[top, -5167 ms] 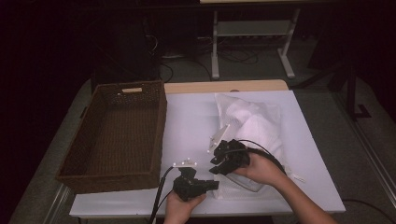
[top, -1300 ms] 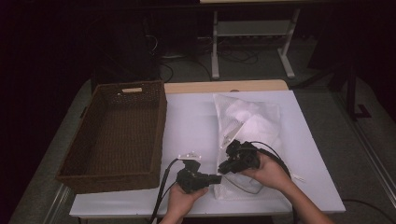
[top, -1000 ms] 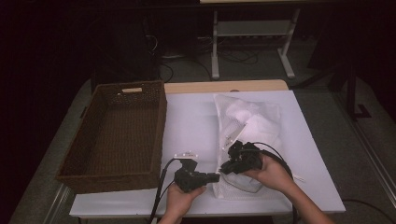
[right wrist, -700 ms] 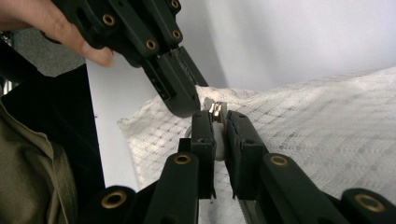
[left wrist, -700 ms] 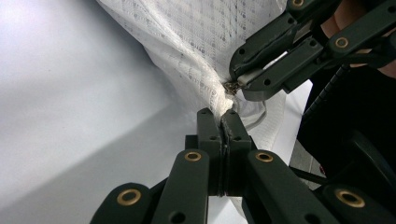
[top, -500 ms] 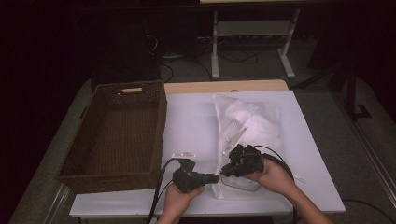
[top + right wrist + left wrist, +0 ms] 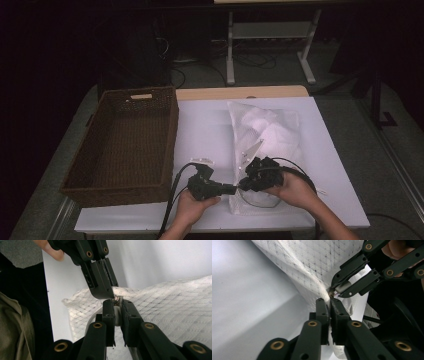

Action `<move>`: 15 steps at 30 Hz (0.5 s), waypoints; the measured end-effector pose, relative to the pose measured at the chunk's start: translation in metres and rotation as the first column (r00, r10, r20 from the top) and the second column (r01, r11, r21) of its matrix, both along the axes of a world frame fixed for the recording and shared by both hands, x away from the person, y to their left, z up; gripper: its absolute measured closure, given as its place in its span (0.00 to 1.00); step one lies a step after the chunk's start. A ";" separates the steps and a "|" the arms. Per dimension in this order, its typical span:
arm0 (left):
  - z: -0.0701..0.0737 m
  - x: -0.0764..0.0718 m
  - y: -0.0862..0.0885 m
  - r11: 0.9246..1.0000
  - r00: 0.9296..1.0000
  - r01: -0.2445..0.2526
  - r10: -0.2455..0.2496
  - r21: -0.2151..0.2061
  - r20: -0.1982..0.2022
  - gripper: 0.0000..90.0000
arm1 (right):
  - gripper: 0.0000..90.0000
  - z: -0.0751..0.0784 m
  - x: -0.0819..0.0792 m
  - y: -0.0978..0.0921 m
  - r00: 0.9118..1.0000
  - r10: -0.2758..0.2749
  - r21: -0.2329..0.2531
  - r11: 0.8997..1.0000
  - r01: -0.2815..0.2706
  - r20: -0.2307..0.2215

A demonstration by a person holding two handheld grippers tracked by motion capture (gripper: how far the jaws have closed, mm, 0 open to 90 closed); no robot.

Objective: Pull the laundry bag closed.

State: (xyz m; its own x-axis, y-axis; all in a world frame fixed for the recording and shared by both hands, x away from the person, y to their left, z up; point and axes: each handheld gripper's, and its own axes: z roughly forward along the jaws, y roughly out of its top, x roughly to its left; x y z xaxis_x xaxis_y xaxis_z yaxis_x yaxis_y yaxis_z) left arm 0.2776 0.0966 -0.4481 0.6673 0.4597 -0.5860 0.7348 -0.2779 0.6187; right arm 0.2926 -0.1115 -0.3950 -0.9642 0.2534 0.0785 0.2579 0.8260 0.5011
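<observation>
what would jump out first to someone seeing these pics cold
Most striking is the two grippers meeting tip to tip at the near left corner of the white mesh bag on the table's right half: the left gripper is shut on the netting, and the right gripper is shut on a small metal piece, probably a zip pull, at the same corner. Next comes the big dark wicker basket standing on the left of the white table.

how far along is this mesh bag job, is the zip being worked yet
Done: white things sit inside the mesh bag on the table. In hand: the left gripper is shut on the bag's near corner, and the right gripper is shut on a small metal piece there, probably the zip pull. Left: running the zip; whether it is open or closed cannot be told. The basket holds nothing.
</observation>
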 end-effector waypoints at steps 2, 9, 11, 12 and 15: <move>0.001 -0.001 0.002 1.000 1.000 -0.018 0.018 -0.016 0.008 0.97 | 0.90 0.000 -0.001 0.000 1.000 -0.003 0.002 1.000 0.003 0.008; 0.006 -0.004 0.009 0.996 0.996 -0.079 0.080 -0.051 0.032 0.98 | 0.91 0.004 -0.002 -0.004 1.000 -0.016 0.026 1.000 0.015 0.018; 0.008 -0.005 0.010 0.995 0.995 -0.090 0.092 -0.049 0.042 0.98 | 0.91 0.004 -0.002 -0.006 1.000 -0.014 0.033 0.999 0.013 0.023; 0.008 -0.005 0.011 0.994 0.994 -0.098 0.100 -0.049 0.047 0.98 | 0.91 0.005 -0.003 -0.007 1.000 -0.016 0.032 0.999 0.016 0.023; 0.009 -0.005 0.012 0.992 0.992 -0.113 0.116 -0.050 0.054 0.98 | 0.91 0.006 -0.004 -0.012 0.999 -0.023 0.035 0.999 0.022 0.027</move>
State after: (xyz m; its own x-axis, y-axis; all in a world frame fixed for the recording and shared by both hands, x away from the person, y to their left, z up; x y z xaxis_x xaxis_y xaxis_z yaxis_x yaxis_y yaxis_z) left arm 0.2725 0.1085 -0.4388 0.6446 0.5079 -0.5714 0.7234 -0.1636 0.6707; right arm 0.2887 -0.1239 -0.3889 -0.9601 0.2729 0.0612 0.2622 0.8022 0.5365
